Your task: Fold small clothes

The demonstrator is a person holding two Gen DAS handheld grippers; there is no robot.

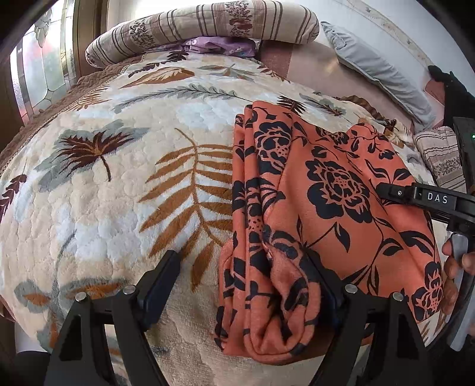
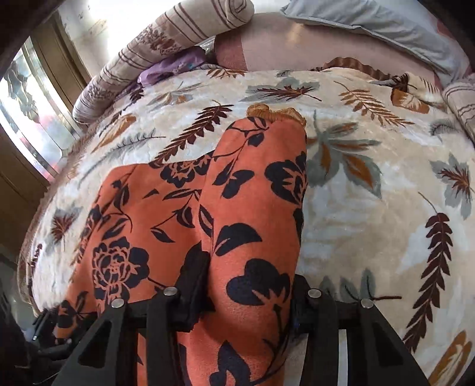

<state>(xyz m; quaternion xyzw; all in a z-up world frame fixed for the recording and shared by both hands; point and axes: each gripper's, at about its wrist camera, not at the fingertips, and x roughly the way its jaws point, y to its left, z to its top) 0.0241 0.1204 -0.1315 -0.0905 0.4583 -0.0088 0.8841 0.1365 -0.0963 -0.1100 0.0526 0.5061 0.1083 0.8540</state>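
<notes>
Left hand-held gripper (image 1: 243, 285) stands released, jaws wide, straddling the bunched near edge of the orange floral garment (image 1: 326, 207) without pinching it; I judge it waits there to pin or take that edge for the next fold. To its right, the right hand-held gripper (image 2: 246, 300) has a raised fold of the same garment between its jaws, which reach both sides of the cloth, so it looks clenched on it, probably to carry the fold across. One garment shows, lying partly folded on the leaf-patterned blanket (image 1: 118, 193) covering the bed. Counted: two grippers, one striped bolster (image 1: 207, 26) by the window, one grey pillow (image 1: 380, 68).
</notes>
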